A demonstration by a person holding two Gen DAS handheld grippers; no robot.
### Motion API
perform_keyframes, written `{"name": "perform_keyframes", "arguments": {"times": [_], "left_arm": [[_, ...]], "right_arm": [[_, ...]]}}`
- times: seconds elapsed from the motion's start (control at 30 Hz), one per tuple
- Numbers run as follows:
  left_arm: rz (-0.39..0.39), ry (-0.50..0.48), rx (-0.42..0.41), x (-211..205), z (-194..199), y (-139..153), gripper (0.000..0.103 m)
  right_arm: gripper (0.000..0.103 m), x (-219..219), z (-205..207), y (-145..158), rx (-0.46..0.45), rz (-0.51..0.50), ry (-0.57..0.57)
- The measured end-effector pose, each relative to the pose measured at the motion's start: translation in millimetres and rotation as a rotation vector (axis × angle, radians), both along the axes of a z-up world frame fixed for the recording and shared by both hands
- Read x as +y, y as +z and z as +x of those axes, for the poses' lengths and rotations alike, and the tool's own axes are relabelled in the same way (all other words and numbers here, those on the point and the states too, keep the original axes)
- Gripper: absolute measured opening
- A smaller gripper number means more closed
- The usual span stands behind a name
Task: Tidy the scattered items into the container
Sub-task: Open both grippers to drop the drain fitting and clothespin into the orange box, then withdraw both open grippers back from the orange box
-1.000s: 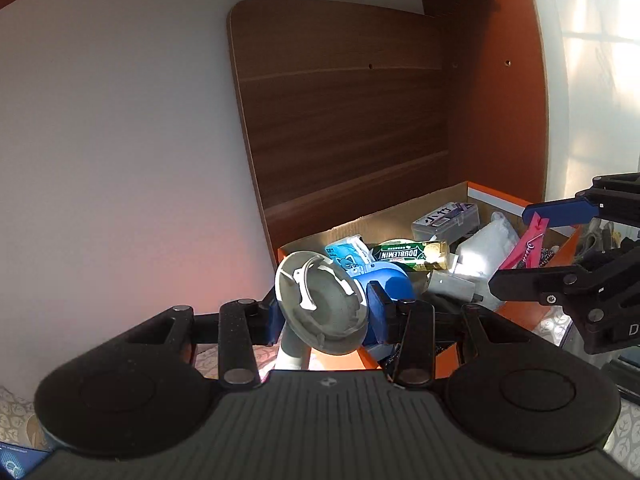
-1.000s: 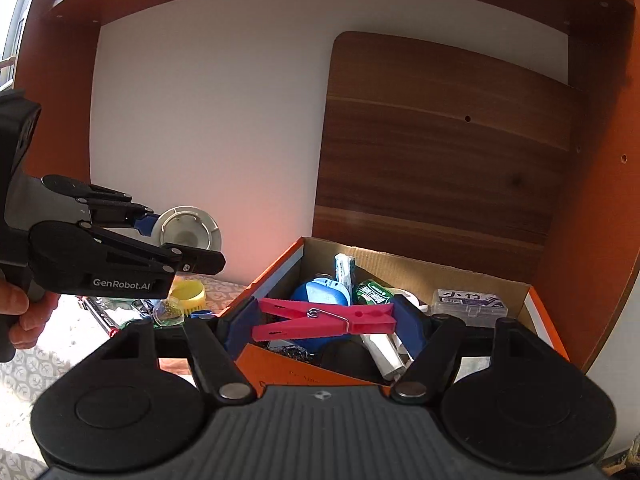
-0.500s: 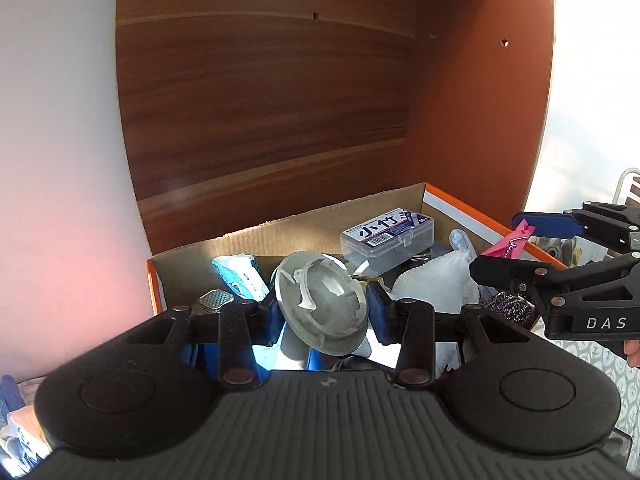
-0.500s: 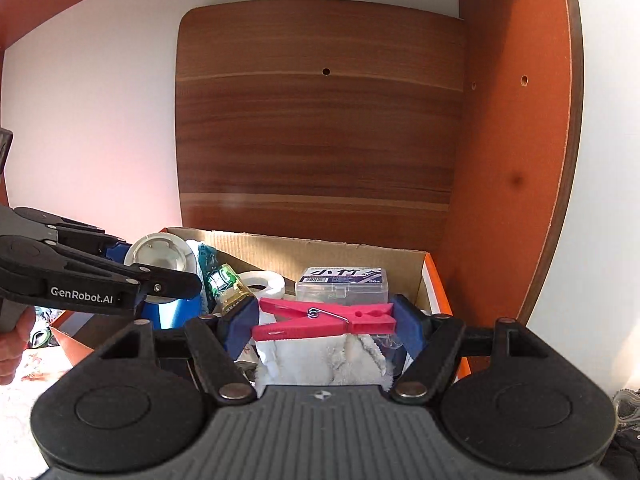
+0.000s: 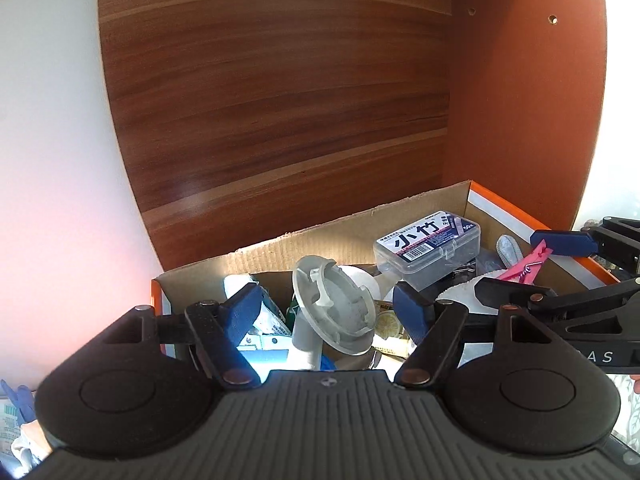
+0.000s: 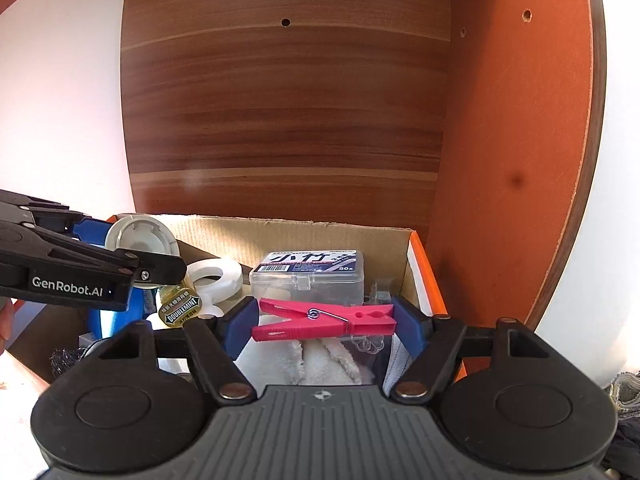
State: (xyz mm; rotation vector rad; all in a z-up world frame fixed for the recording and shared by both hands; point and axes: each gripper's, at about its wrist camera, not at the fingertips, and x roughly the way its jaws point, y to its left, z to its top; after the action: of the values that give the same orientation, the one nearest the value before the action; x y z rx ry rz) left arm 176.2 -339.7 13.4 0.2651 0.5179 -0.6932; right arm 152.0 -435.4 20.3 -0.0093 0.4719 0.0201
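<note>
Right wrist view: your right gripper stands parted, peg spanning both pads above the box. Left gripper wide apart, gray disc loose between.

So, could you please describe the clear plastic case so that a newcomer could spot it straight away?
Look in the cardboard box standing against the wooden panel. Toward its back right corner lies the clear plastic case, behind the pink clothespeg in the right tongs. It alone is see-through, with a barcode label in large dark characters.
</note>
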Motion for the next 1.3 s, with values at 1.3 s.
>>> {"name": "perform_keyframes", "arguments": {"times": [1.3], "left_arm": [[-0.009,0.277,0.025,61,-62,6,0.103]], "right_arm": [[0.103,70,-98,8,-0.076,0.042,-0.155]]}}
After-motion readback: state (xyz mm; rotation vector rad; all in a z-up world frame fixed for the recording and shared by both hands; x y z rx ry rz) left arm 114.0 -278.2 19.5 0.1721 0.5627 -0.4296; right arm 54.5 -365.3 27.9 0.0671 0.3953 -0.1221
